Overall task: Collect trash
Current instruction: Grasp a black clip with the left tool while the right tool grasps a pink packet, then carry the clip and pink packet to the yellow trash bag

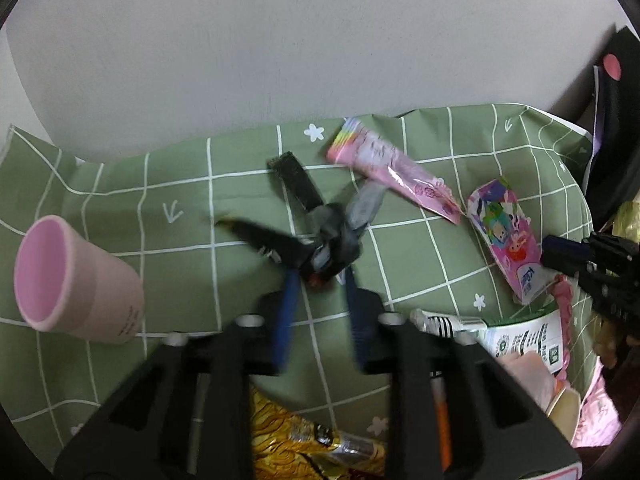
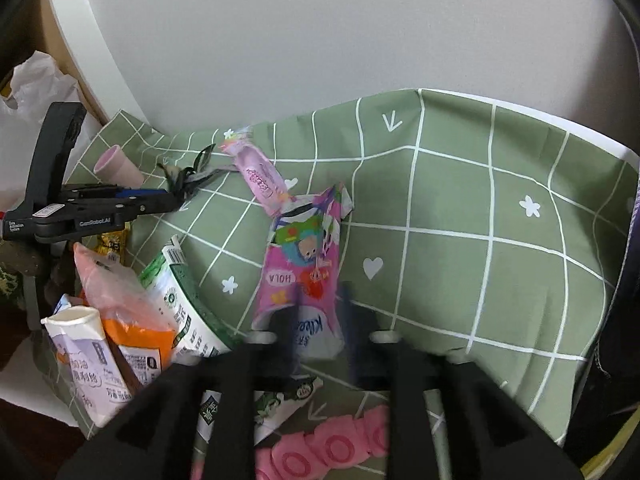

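Nearest to me in the right wrist view, the right gripper (image 2: 318,320) hangs over the pink tissue pack (image 2: 304,276) near the middle of the worktop (image 2: 460,200), which is covered by a green checked cloth. Its jaws stand apart. One finger lies across the pack's face rather than at its side, so I judge nothing is clamped yet. I would shift sideways until both long edges sit inside the jaws, then close on the soft body.

The left gripper (image 1: 322,280) is narrowed around the near end of a dark knotted scrap (image 1: 332,236) further in. The fingers are blurred, so I cannot tell whether the pads actually bite. Those loose strips splay outward, so I would pinch the knot itself and lift slowly, clear of the long pink wrapper (image 1: 396,172) lying just beyond it toward the far edge.

On containers, along the near edge a green-and-white carton (image 2: 180,300) leans beside an orange packet (image 2: 132,320) and a white-and-purple carton (image 2: 80,344); I cannot see inside either carton. The pink cup (image 1: 76,280), towards the left edge, shows a bare pink interior, so it looks empty. Off the worktop's far left corner, a white plastic bag (image 2: 36,80) is bunched up, its contents hidden.
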The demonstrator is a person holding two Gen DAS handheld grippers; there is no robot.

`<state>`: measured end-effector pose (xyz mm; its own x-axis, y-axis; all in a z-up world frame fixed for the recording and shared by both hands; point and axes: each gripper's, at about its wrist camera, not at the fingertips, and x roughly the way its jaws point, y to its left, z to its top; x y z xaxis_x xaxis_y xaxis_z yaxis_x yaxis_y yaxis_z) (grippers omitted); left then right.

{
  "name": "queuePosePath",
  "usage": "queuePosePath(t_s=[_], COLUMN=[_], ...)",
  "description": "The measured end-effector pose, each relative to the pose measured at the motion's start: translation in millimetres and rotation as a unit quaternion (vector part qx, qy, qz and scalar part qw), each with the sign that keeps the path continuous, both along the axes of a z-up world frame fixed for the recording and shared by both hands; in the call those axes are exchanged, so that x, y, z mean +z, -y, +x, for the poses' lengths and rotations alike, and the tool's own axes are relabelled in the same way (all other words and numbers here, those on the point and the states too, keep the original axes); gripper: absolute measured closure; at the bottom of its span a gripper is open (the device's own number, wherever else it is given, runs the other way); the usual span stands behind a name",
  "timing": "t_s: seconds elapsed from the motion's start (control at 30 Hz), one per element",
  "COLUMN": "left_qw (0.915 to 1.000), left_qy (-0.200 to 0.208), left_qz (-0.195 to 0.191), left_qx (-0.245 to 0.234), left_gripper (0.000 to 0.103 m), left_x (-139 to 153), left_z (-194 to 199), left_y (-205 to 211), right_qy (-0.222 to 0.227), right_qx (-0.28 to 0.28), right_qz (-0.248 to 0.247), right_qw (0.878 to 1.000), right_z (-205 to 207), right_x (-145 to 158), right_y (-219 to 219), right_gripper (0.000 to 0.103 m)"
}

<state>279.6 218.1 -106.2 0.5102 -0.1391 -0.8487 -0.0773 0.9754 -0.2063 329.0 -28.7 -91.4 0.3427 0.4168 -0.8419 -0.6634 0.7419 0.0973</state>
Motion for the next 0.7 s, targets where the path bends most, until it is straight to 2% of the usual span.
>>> queuePosePath(t_s=[0.1, 0.23, 0.3, 0.37, 0.47, 0.5, 0.57, 0.6, 0.7], left_qw=[0.9998, 0.9991, 0.9987, 0.9982, 0.9972, 0.9972, 0.9976, 0.9980, 0.9986], left_qy=[0.009, 0.028, 0.041, 0.049, 0.067, 0.067, 0.058, 0.054, 0.029], left_qz=[-0.018, -0.031, -0.031, -0.033, -0.029, -0.024, -0.011, 0.001, 0.025], left_qx=[0.000, 0.007, 0.007, 0.004, -0.014, -0.024, -0.036, -0.034, -0.035], left_gripper=[0.100, 0.103, 0.103, 0.103, 0.102, 0.101, 0.087, 0.075, 0.071], left_x=[3, 13, 21, 25, 34, 35, 34, 30, 18], left_z=[-2, -8, -11, -15, -14, -11, -3, 2, 16], left_y=[-3, -9, -11, -12, -7, -2, 5, 11, 20], right_qy=[-0.007, -0.010, -0.014, -0.008, 0.001, 0.005, 0.015, 0.019, 0.025], right_qx=[0.000, -0.009, -0.012, -0.010, -0.012, -0.015, -0.030, -0.041, -0.066], right_qz=[0.017, -0.008, -0.015, -0.024, -0.015, -0.015, -0.012, -0.010, -0.012], right_qw=[1.000, 1.000, 1.000, 1.000, 1.000, 1.000, 0.999, 0.999, 0.997], right_z=[3, 8, 6, 2, -7, -8, -10, -11, -13], right_x=[-3, -16, -21, -23, -14, -12, -4, 0, 6], right_y=[-6, -15, -19, -20, -17, -15, -9, -4, 8], right_gripper=[0.062, 0.063, 0.090, 0.098, 0.098, 0.098, 0.098, 0.098, 0.098])
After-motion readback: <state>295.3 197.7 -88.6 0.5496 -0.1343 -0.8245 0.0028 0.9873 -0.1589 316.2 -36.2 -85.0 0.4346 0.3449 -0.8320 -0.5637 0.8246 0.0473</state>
